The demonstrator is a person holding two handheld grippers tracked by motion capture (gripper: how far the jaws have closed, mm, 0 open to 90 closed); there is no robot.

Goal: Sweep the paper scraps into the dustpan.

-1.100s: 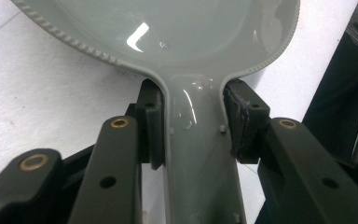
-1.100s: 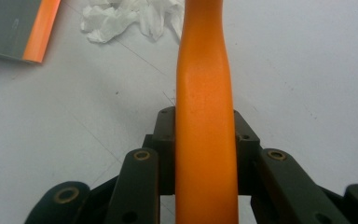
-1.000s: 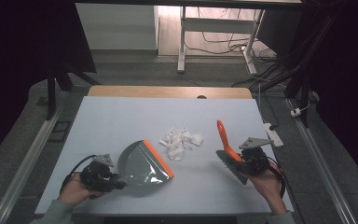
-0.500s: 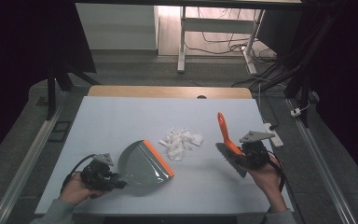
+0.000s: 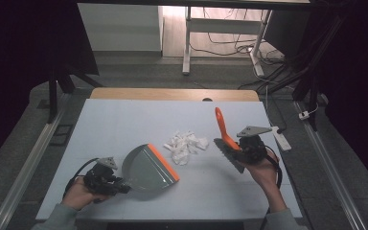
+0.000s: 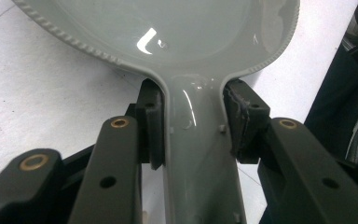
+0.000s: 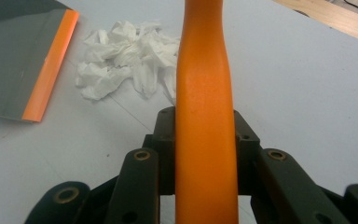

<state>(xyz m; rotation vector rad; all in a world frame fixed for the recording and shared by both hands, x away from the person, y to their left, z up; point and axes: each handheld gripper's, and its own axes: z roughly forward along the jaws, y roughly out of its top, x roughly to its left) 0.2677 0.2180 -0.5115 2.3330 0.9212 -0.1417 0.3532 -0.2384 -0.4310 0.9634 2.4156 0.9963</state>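
High view (image 5: 184, 115): takes in the whole table (image 5: 124, 120), pale top with a wooden strip along the far edge. Left gripper (image 5: 122, 186) near the front left corner, clamped on the handle of a grey dustpan (image 5: 148, 167); pan lying flat, orange lip turned toward the middle of the table. Pile of crumpled white paper (image 5: 186, 145) around the centre, just beyond that lip, not touching it. Right gripper (image 5: 235, 146) toward the right edge, closed on an orange-handled brush (image 5: 223, 128); handle slanting up and away, dark bristles low beside the gripper. Hands and sleeves entering from the front edge. White power strip (image 5: 281, 138) at the right edge of the table.

Left gripper view: much closer, with both pads pressed against the narrow grey handle (image 6: 200, 177) right where it widens into the pan. Ribbed rim and a glint on the pan floor plain to see here, unreadable from above. Far part of the pan cut off by the top of the frame.

Right gripper view: orange handle (image 7: 205, 140) pinched between the two jaws and rising out of the top of the frame. Paper pile (image 7: 126, 60) to the left behind it, partly covered by the handle; orange lip of the dustpan (image 7: 51, 65) at the upper left. Bristles hidden below the jaws.
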